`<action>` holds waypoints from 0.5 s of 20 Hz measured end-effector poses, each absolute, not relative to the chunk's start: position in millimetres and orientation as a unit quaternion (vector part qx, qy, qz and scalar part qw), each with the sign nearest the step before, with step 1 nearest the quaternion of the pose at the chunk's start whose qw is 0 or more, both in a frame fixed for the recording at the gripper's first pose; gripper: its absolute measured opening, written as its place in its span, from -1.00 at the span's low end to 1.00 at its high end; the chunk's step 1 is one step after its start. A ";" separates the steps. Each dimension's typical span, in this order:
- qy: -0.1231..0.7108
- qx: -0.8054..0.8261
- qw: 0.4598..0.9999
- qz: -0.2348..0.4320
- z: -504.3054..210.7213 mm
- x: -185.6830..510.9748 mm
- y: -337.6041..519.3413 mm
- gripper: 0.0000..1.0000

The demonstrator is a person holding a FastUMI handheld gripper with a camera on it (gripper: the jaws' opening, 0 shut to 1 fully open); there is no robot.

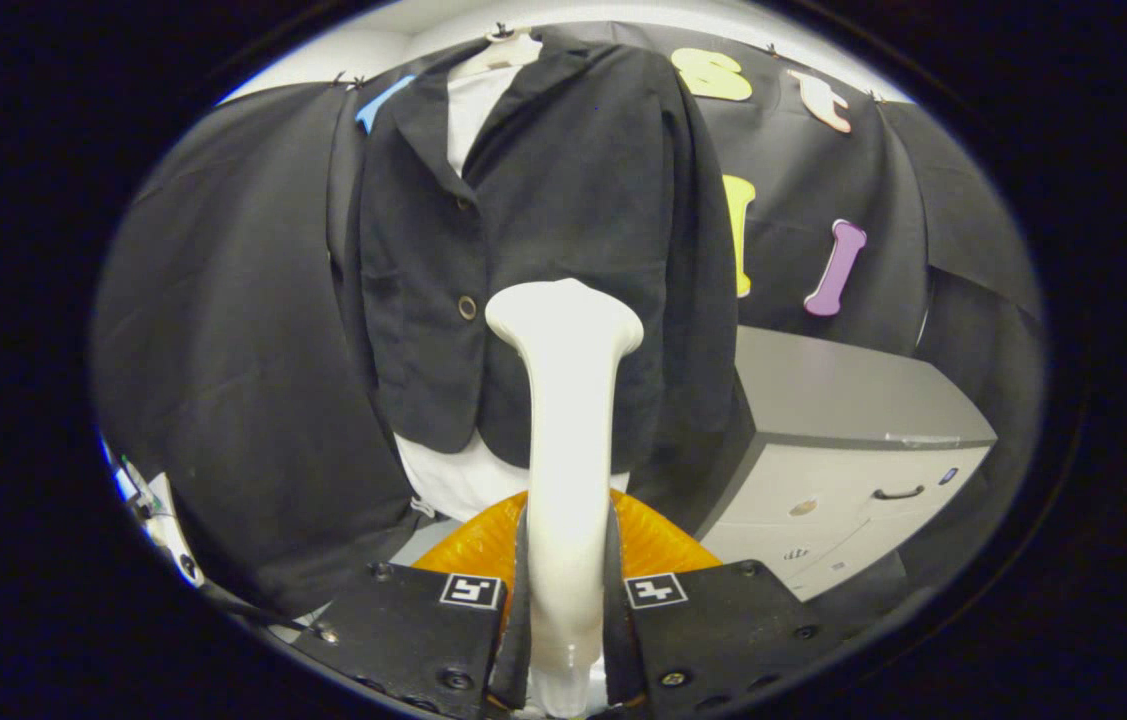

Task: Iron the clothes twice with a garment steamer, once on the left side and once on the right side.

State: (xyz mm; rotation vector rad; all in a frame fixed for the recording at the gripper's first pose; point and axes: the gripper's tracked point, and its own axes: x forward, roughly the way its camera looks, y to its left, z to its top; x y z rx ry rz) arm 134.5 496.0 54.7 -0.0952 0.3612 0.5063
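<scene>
A white garment steamer (565, 420) stands upright between my fingers, its flared head level with the jacket's lower button. My gripper (566, 585) is shut on its handle, both fingers pressing its sides. Beyond it hangs a black jacket (553, 230) over a white shirt (473, 105) on a hanger. The steamer's head lies over the jacket's lower front, right of the button line; I cannot tell whether it touches the cloth. The white shirt hem (453, 480) shows below the jacket.
A grey cabinet (853, 450) with a drawer handle stands to the right of the jacket. An orange ribbed object (658, 545) sits just behind the steamer's handle, low down. Cables and a small device (148, 505) lie at the far left.
</scene>
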 end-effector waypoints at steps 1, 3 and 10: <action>0.169 -0.045 0.951 0.253 67.3 132.8 498.3 -0.37; 0.150 -0.042 0.953 0.260 93.2 126.6 505.5 -0.37; 0.086 -0.038 0.954 0.285 180.5 106.8 557.1 -0.37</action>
